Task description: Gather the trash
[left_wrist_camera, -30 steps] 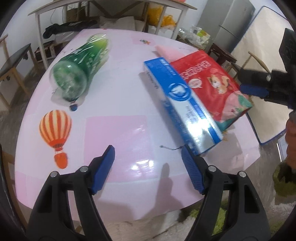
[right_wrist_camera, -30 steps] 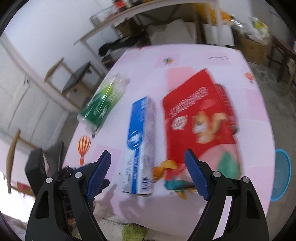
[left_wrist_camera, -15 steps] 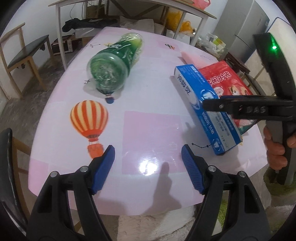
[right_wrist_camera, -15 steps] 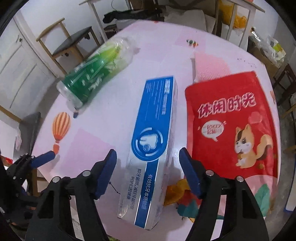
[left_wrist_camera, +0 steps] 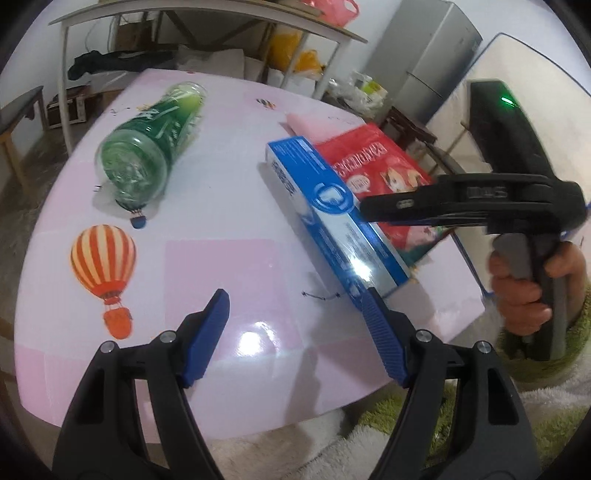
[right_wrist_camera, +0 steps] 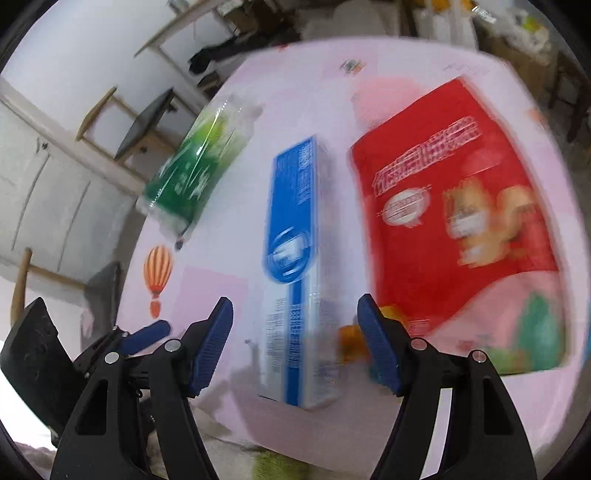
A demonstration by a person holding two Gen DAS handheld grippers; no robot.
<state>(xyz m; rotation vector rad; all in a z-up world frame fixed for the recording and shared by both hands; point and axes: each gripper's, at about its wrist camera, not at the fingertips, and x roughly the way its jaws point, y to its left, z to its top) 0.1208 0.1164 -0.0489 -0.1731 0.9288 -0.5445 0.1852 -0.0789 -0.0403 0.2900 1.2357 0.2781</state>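
Note:
Three pieces of trash lie on the pink table (left_wrist_camera: 221, 258). A blue toothpaste box (left_wrist_camera: 332, 210) lies in the middle, also in the right wrist view (right_wrist_camera: 295, 258). A green plastic bottle (left_wrist_camera: 155, 147) lies on its side at the left (right_wrist_camera: 195, 162). A red snack bag (left_wrist_camera: 384, 173) lies flat at the right (right_wrist_camera: 454, 206). My left gripper (left_wrist_camera: 295, 306) is open and empty above the table's near edge. My right gripper (right_wrist_camera: 295, 321) is open, its fingers on either side of the box's near end, not touching it.
Hot-air balloon prints (left_wrist_camera: 103, 258) mark the tablecloth. A white table frame (left_wrist_camera: 184, 22) with clutter stands behind, a grey fridge (left_wrist_camera: 424, 55) at the back right, a chair (right_wrist_camera: 140, 122) at the left. A shaggy green rug (left_wrist_camera: 461, 406) lies below the near edge.
My right gripper has come lower and closer over the toothpaste box, still open. My left gripper shifted slightly right and stays open. Nothing on the table has moved.

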